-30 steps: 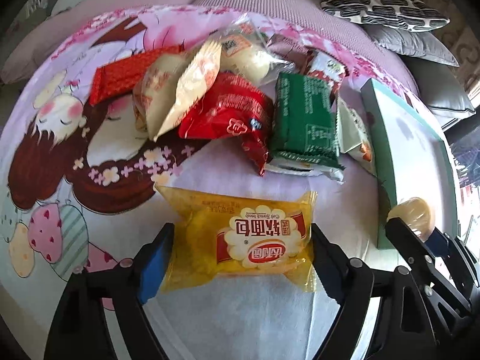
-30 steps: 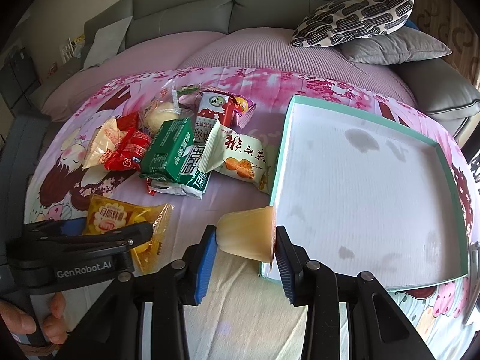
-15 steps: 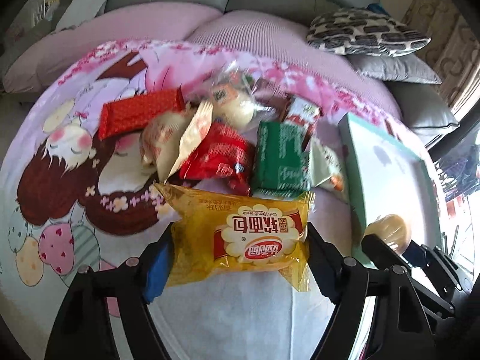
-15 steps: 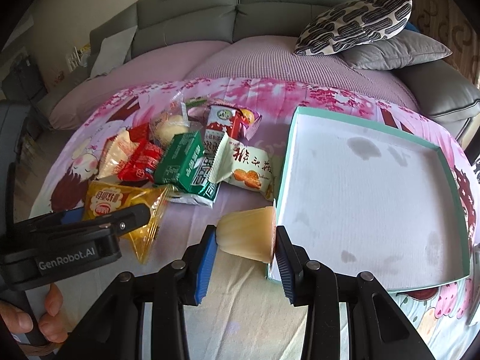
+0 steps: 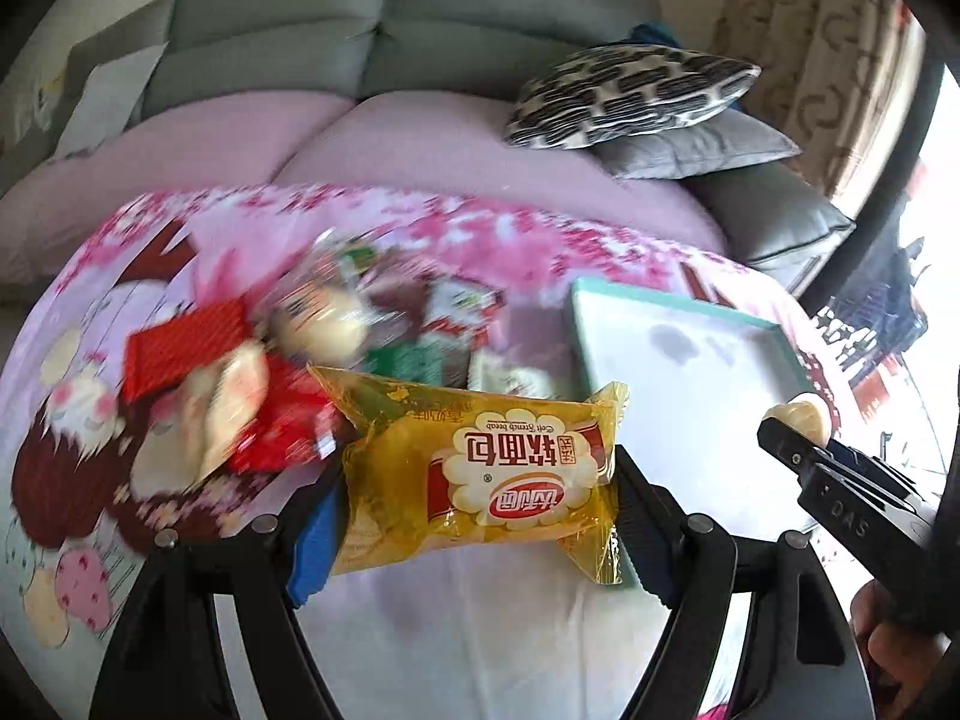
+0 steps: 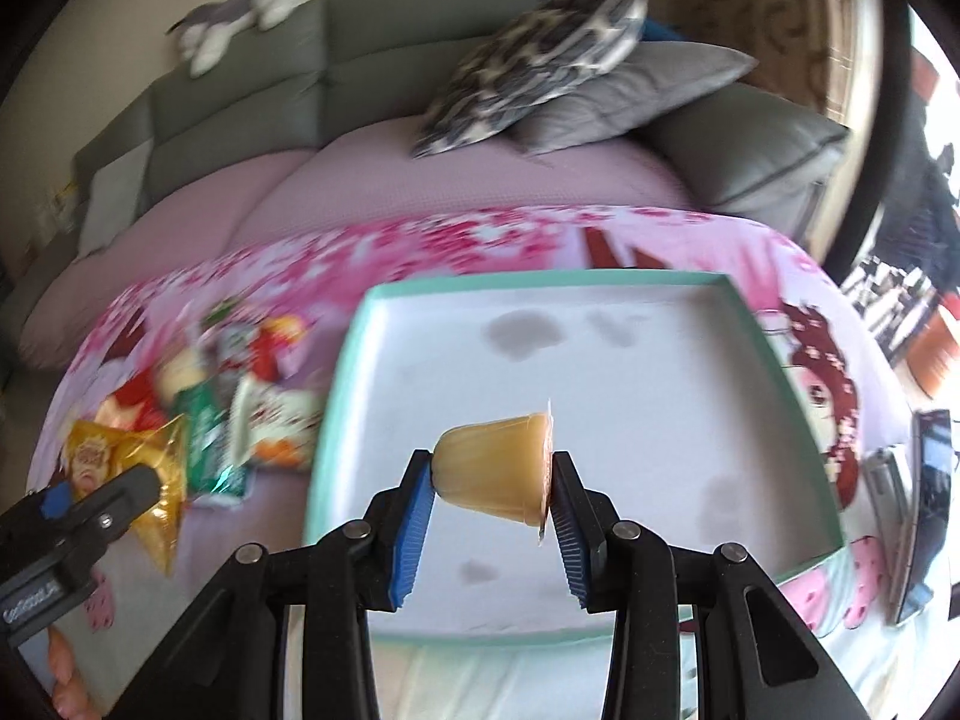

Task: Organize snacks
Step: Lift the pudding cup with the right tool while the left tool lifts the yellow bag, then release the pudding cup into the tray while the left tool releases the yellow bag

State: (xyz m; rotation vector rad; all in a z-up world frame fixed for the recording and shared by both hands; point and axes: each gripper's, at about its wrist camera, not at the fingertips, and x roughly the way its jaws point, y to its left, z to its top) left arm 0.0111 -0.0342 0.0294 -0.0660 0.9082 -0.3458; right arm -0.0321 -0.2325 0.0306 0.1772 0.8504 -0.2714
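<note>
Both snacks, bread pack [image 5: 480, 474] and jelly cup [image 6: 495, 468], between fingers [image 6: 414, 516].

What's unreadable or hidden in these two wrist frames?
- Snack pile, left wrist view: motion blur smears the labels; single packs hard to tell apart.
- Same pile, right wrist view: blurred too, partly behind the left gripper.
- Tray near edge, right wrist view: hidden by the right gripper and its jelly cup.
- Cloth under the yellow bread pack, left wrist view: covered by the pack.
- Dark flat object, right wrist view: distorted at the frame edge.
</note>
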